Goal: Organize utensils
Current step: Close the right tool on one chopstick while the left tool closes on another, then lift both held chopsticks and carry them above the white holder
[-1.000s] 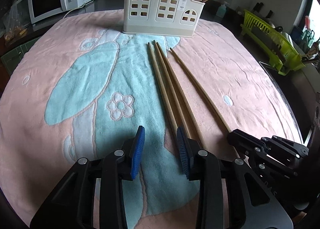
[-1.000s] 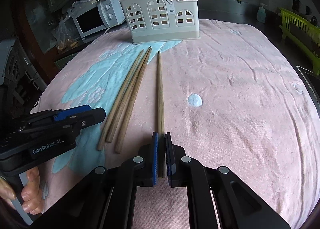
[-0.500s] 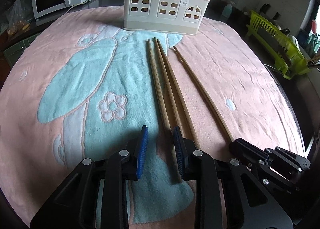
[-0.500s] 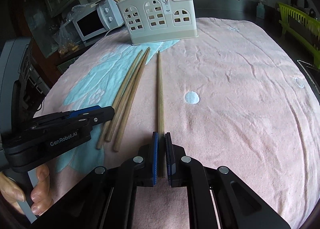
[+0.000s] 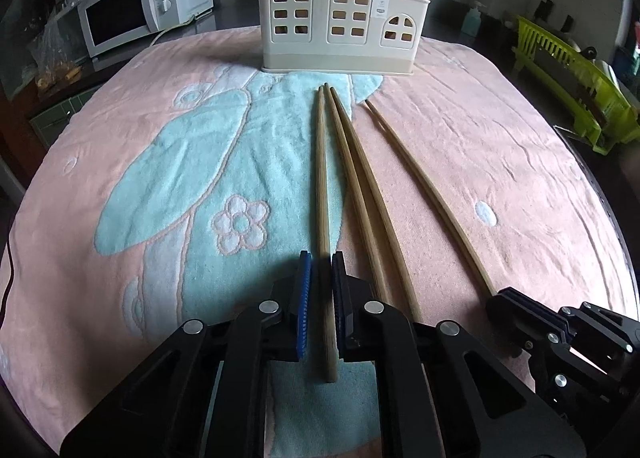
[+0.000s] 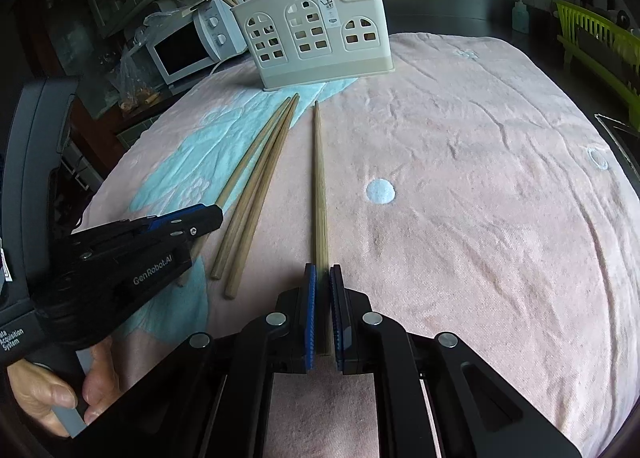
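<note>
Several long wooden chopsticks lie on a pink and teal towel (image 5: pixel 500 146) in front of a cream utensil holder (image 5: pixel 340 22) that has more chopsticks standing in it. My left gripper (image 5: pixel 320 270) is shut on the near end of the leftmost chopstick (image 5: pixel 322 178), low on the towel. Two more chopsticks (image 5: pixel 360 186) lie just right of it. My right gripper (image 6: pixel 323 282) is shut on the near end of the rightmost chopstick (image 6: pixel 319 178). The left gripper also shows in the right wrist view (image 6: pixel 200 218), and the right gripper shows in the left wrist view (image 5: pixel 504 298).
A white microwave (image 5: pixel 148 14) stands at the back left. A green dish rack (image 5: pixel 572 70) stands at the right edge. A soap bottle (image 5: pixel 474 20) stands behind the holder. The towel hangs over the table's rounded edges.
My left gripper moved forward and right over the leftmost chopstick and closed from wide open onto it. My right gripper stayed shut on its chopstick.
</note>
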Action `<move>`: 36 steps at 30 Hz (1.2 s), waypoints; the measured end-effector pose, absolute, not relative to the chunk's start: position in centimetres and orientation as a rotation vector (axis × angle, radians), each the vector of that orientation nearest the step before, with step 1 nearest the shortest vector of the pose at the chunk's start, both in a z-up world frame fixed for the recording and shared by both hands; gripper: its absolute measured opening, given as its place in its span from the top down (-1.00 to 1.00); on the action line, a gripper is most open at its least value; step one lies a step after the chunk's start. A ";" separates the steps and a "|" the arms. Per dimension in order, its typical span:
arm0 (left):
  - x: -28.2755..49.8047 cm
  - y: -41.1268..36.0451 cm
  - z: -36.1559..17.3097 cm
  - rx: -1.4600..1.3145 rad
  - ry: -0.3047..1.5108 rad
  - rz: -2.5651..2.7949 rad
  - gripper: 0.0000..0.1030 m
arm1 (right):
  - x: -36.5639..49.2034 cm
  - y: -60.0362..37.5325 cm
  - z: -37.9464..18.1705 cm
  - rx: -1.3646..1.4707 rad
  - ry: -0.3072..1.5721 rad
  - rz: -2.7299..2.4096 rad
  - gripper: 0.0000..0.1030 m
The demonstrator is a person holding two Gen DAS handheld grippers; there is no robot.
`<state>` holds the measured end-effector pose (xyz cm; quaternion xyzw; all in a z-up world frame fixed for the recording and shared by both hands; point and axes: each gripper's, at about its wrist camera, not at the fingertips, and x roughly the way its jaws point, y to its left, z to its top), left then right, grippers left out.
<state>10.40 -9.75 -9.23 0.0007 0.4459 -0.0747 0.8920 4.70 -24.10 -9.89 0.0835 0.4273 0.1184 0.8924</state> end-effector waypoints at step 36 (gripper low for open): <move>9.8 -5.5 -2.7 -0.081 0.727 -0.309 0.90 | 4.3 -24.2 -0.7 0.090 0.640 0.244 0.86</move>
